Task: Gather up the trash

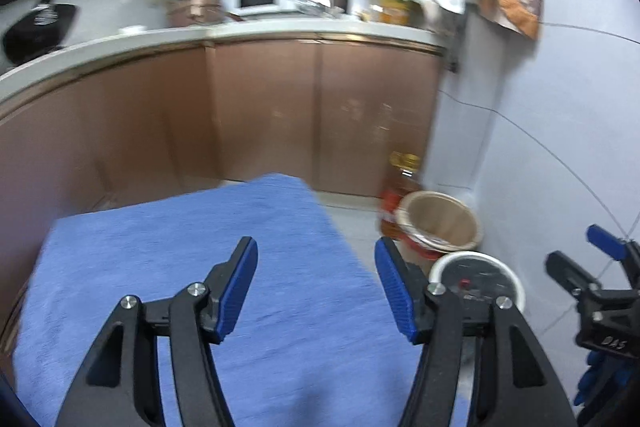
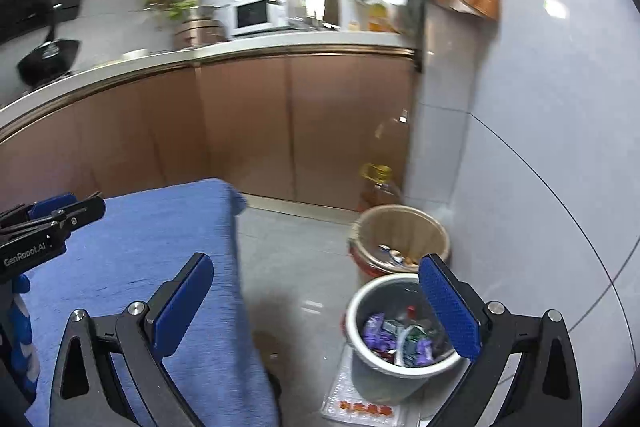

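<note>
Left tongs (image 1: 316, 285) wide apart, empty, over blue-cloth desk (image 1: 180, 251). Grey bin (image 1: 476, 277) and tan bin (image 1: 440, 221) at 3 o'clock; right tongs (image 1: 580, 259) beyond.

Open floor strip beside the table

Bare grey tiled floor (image 2: 296, 267) lies between the blue cloth-covered table (image 2: 168, 247) and two round bins: beige (image 2: 404, 227), grey-white (image 2: 360, 311), near the wall.

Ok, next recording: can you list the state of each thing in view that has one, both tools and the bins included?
left tool: open, holding nothing, above the blue cloth.
right tool: open, holding nothing.
grey bin: uncovered, holds wrappers and other trash.
beige bin: uncovered, a few scraps at the bottom.
blue cloth: spread flat, nothing visible on it.
cabinet doors: closed.
clear tray: on the floor, partly under the grey bin.
</note>
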Action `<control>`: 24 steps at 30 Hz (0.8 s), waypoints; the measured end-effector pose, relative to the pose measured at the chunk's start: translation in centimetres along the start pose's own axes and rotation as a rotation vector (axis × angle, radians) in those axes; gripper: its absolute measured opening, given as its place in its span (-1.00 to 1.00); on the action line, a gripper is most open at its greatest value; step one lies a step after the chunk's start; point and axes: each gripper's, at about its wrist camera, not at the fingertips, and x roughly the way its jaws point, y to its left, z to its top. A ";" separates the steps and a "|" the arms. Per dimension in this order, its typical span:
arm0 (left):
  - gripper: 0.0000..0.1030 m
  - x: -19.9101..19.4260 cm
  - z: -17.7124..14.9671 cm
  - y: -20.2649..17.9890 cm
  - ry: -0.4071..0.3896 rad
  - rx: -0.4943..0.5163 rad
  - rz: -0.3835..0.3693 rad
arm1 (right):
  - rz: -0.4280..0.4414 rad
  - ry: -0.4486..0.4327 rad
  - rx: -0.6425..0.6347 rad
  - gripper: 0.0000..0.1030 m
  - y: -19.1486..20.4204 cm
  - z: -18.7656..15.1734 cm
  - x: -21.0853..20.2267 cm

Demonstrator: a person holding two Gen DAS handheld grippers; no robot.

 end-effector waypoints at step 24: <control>0.26 -8.6 -2.4 7.2 -0.149 -0.097 0.220 | 0.128 -0.059 -0.141 1.00 7.4 0.9 -2.3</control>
